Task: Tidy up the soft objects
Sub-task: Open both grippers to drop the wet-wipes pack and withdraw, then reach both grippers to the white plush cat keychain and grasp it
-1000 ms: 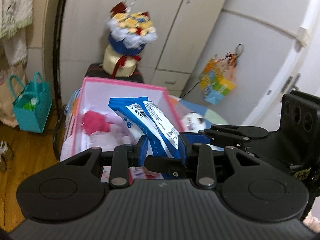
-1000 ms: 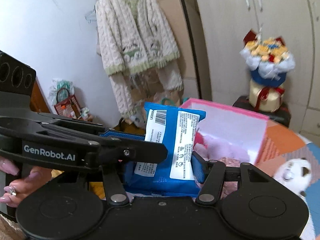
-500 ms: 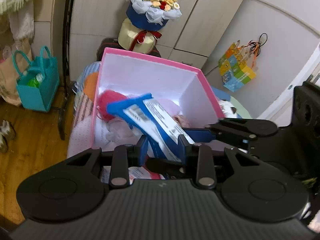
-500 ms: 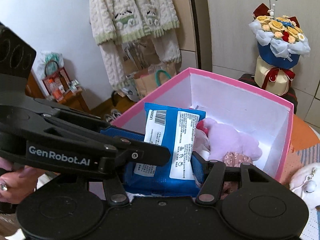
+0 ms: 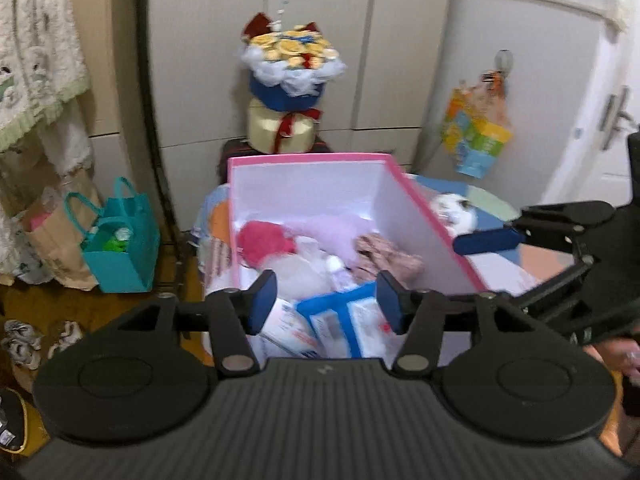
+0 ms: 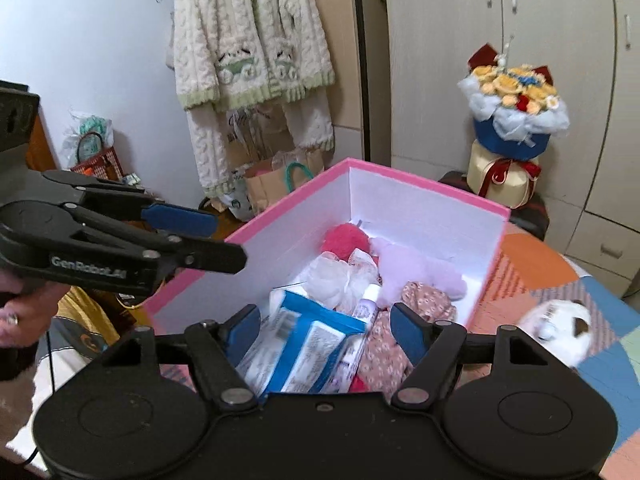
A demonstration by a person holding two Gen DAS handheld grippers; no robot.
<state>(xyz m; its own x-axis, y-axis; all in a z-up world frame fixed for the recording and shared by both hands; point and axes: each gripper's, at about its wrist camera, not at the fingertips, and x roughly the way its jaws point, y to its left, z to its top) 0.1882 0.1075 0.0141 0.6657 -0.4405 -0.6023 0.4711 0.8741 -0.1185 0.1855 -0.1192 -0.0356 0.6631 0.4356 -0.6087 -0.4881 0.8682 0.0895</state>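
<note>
Beige wardrobe doors (image 5: 328, 52) behind, wooden floor (image 5: 60, 300), white wall (image 6: 80, 60) alongside.

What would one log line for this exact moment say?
left gripper: open | right gripper: open | blue packet: lying in pink box | stage: released

At the left of the right wrist view, white lettering reading "GenRobot.AI" stands on the black arm of the left gripper (image 6: 176, 216), somewhat blurred. The blue packet (image 6: 308, 344) at lower centre, inside the pink box (image 6: 420, 188), carries white label panels with print and what looks like a barcode, all too blurred to read. Nothing legible shows in the left wrist view
</note>
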